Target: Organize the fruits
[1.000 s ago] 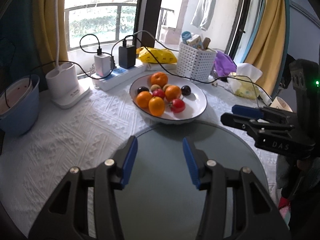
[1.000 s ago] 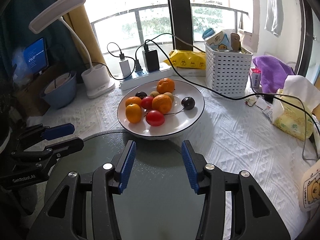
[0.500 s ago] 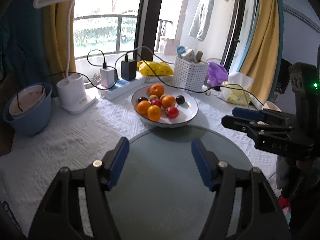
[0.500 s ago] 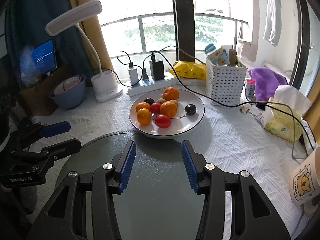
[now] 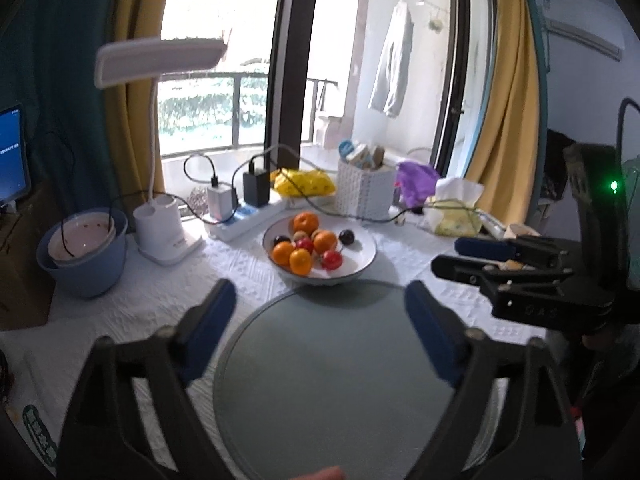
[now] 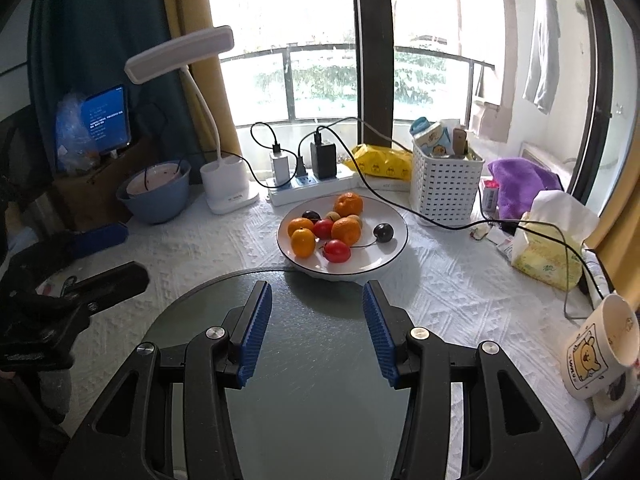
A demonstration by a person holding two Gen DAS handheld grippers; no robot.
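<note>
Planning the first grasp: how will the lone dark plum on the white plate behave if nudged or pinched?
The dark plum looks round and glossy, so it would probably roll across the white plate and might slip between pads. It sits apart from the other fruit, so nothing would stop it.

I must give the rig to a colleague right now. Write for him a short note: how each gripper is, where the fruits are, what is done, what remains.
Left gripper: open, holding nothing, hovering over the round grey mat.
Right gripper: open, holding nothing, over the same mat, nearer the plate.
Fruits: all on the white plate just behind the mat: four oranges, two red fruits, two dark plums, and two small brownish fruits.
A black cable runs just behind the plate toward the tissue pack.
Done: nothing visible; no fruit is off the plate.
Left: all of the sorting. The mat looks like the likely place to set the fruit.
</note>
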